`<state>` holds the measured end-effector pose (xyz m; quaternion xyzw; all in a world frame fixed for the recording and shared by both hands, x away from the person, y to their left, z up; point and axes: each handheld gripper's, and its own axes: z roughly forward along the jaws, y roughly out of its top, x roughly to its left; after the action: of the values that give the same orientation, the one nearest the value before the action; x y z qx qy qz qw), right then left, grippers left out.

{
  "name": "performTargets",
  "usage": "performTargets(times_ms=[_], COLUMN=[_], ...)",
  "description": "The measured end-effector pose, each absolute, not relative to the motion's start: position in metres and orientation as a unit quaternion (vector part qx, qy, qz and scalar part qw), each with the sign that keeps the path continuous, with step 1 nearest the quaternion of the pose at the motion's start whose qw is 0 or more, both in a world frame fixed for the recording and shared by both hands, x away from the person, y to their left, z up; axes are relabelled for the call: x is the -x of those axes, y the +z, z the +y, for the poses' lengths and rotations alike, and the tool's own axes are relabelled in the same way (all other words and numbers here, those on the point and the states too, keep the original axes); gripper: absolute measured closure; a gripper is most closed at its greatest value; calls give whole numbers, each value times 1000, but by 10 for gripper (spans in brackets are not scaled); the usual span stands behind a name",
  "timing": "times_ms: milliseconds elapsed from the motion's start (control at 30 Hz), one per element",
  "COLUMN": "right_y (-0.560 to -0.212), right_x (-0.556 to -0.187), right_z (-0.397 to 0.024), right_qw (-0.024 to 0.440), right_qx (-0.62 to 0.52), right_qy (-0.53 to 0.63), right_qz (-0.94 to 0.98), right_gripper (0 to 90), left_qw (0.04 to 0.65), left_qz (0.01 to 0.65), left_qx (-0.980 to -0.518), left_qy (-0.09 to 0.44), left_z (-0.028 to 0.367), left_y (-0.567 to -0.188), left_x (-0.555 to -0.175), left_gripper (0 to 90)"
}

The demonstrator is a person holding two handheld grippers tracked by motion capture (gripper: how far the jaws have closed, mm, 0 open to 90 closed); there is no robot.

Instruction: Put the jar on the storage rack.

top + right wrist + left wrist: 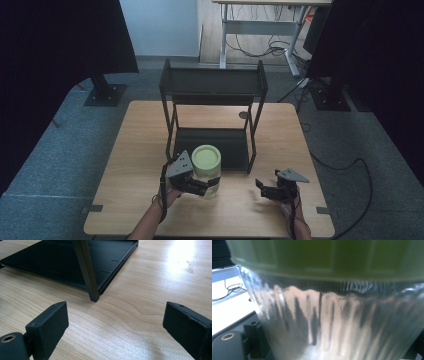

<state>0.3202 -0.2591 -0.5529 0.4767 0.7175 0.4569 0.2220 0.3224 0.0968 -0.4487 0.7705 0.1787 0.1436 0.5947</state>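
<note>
A clear jar (207, 175) with a pale green lid (206, 157) stands at the table's near middle, just before the black rack (212, 85), clamped in the left gripper (207, 186). The right gripper (261, 187) hovers spread wide and empty over the light wooden table (130, 165). Grey carpet (55, 150) and dark curtains (60, 35) surround it.

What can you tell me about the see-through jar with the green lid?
The clear plastic jar with the pale green round lid stands upright near the front of the wooden table, just in front of the black metal shelf rack. Its wall looks shiny and ribbed, and its screw lid is on. What is inside cannot be made out. The left gripper is closed around its side, below the lid.
</note>
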Motion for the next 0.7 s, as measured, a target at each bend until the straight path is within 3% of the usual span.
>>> performTargets(times_ms=[700], right_y=[-553], right_x=[-320], right_z=[-259], right_qw=[220], right_qx=[-477], right_qy=[456], right_qz=[718], right_gripper=[63], left_qw=[588], left_qz=[183], left_qx=[-774], left_qy=[148], left_z=[92], left_y=[-447], left_x=[-335], left_gripper=[106])
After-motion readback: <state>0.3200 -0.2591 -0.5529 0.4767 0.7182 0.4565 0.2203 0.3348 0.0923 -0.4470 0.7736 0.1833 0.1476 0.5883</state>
